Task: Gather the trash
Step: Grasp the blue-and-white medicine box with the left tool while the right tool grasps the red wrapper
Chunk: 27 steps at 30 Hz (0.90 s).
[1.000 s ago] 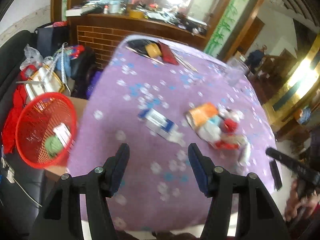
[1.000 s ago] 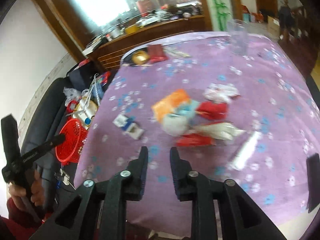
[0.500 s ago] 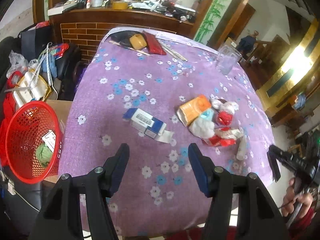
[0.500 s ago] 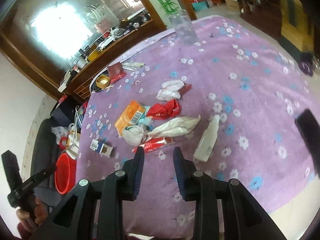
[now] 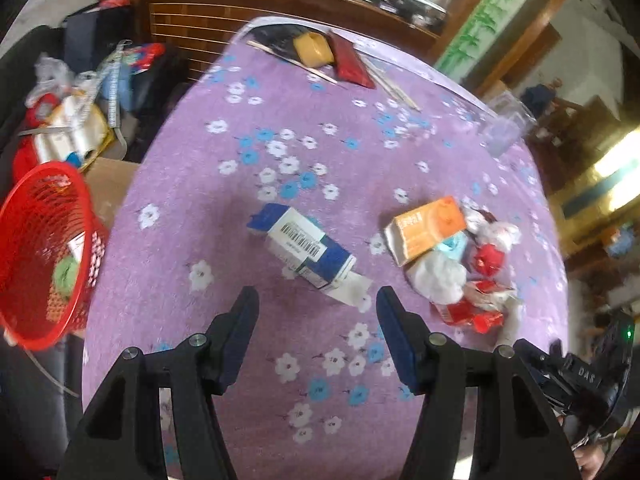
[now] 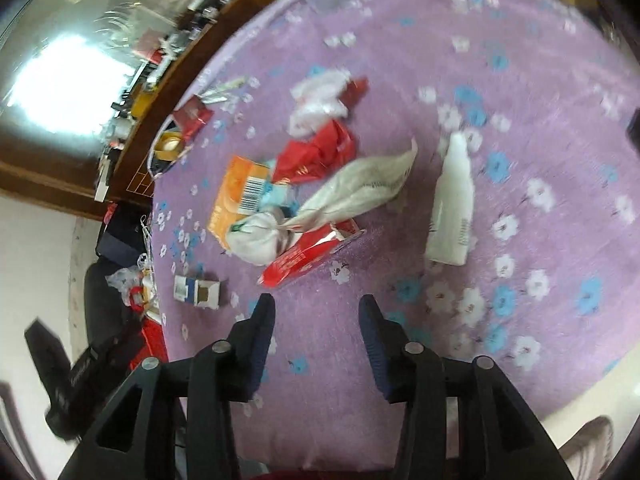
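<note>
A blue and white carton [image 5: 302, 243] lies on the purple flowered tablecloth [image 5: 224, 240], just ahead of my open, empty left gripper [image 5: 317, 305]. To its right is a trash pile with an orange box [image 5: 426, 227], white wads and red wrappers [image 5: 472, 312]. In the right wrist view my open, empty right gripper [image 6: 316, 314] hovers just short of a red wrapper [image 6: 310, 254] in that pile; the orange box [image 6: 236, 196], a white bag [image 6: 352, 192] and a white bottle [image 6: 452, 208] lie there, the carton [image 6: 198, 290] to the left.
A red mesh basket [image 5: 40, 252] holding some trash stands off the table's left edge. A yellow tape roll [image 5: 313, 49], a red booklet [image 5: 352, 65] and chopsticks lie at the far end. A clear plastic cup [image 5: 505, 128] stands at the far right. Clutter fills a couch at left.
Both grippers moved closer to the table. The right gripper opened wider and turned toward the trash pile. The left gripper came nearer the carton.
</note>
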Each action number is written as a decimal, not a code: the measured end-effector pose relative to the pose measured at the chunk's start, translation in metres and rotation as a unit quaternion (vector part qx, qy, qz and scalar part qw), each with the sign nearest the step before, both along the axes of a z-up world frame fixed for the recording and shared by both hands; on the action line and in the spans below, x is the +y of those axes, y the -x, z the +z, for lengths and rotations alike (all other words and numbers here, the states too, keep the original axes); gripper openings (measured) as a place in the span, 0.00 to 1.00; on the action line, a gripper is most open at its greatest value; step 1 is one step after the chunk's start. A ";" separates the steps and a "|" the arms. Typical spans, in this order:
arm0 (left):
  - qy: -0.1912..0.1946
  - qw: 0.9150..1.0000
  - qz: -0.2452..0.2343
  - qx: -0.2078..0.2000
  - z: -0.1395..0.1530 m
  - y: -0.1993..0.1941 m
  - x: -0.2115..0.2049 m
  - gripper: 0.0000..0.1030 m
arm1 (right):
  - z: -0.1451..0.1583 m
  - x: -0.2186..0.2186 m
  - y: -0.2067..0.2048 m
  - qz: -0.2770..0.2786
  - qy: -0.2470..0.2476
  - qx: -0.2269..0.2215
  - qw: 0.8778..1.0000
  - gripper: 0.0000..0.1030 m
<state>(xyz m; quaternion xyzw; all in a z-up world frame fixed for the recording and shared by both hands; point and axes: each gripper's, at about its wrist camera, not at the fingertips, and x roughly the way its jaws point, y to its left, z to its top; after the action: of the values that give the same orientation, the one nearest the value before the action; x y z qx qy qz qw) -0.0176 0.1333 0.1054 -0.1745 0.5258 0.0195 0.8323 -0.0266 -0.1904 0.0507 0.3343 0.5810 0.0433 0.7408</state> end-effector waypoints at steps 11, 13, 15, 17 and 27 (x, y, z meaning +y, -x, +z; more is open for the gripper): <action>-0.055 0.997 0.049 -0.005 -0.007 0.013 0.007 0.58 | -0.045 0.019 -0.047 -0.014 -0.004 0.070 0.997 0.54; -0.062 0.997 0.049 -0.004 -0.009 0.009 0.007 0.58 | -0.054 0.021 -0.050 -0.003 0.012 0.076 0.997 0.53; -0.061 0.997 0.048 -0.002 -0.012 0.004 0.006 0.58 | -0.058 0.020 -0.049 0.007 0.017 0.076 0.997 0.30; -0.058 0.997 0.049 0.001 -0.016 -0.004 0.004 0.58 | -0.055 0.011 -0.044 0.013 0.038 0.061 0.997 0.22; -0.024 0.992 0.105 0.071 -0.066 -0.063 0.001 0.58 | -0.003 -0.013 -0.006 0.071 0.107 -0.053 0.990 0.14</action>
<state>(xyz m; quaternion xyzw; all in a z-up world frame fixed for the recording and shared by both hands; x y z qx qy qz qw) 0.0456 0.1346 0.0397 -0.2073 0.5621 0.1317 0.7898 -0.0204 -0.2033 0.0474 0.2081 0.5642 0.0514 0.7973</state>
